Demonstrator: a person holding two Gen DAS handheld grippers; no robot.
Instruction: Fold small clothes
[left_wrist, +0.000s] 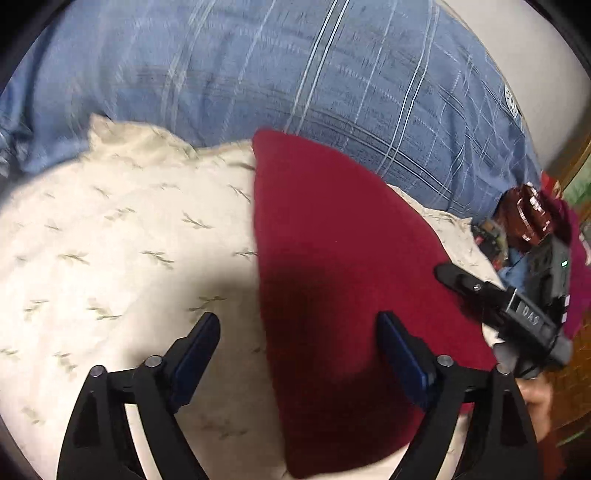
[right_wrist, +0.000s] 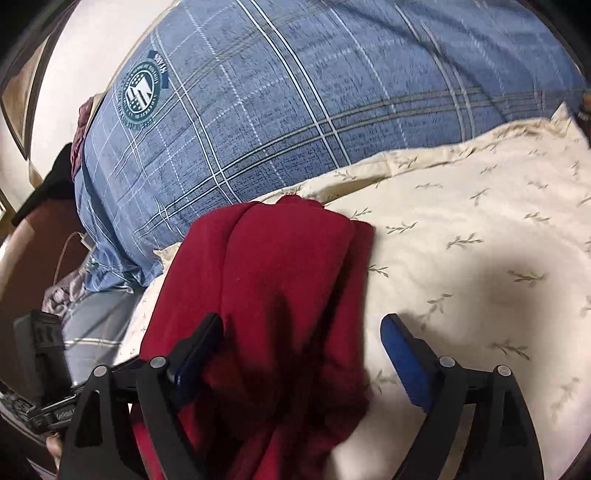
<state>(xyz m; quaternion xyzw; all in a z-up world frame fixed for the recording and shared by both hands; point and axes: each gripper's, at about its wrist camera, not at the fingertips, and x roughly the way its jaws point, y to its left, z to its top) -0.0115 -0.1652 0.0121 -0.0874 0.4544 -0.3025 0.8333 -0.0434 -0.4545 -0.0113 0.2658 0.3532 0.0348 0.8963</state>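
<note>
A dark red garment (left_wrist: 332, 258) lies folded flat on a cream leaf-print sheet (left_wrist: 122, 236). My left gripper (left_wrist: 297, 325) is open above its left edge, with one blue pad (left_wrist: 397, 343) over the red cloth and the other over the sheet. In the right wrist view the same red garment (right_wrist: 280, 277) lies with lengthwise folds on the cream sheet (right_wrist: 461, 236). My right gripper (right_wrist: 301, 328) is open above the garment's right edge and holds nothing. The right gripper also shows in the left wrist view (left_wrist: 461, 280) at the garment's right side.
A large blue plaid pillow (left_wrist: 295, 74) lies behind the garment, also in the right wrist view (right_wrist: 295, 103). Cluttered items and a brown jar (left_wrist: 528, 214) stand at the right. A dark box (right_wrist: 40, 350) sits at the left of the right wrist view.
</note>
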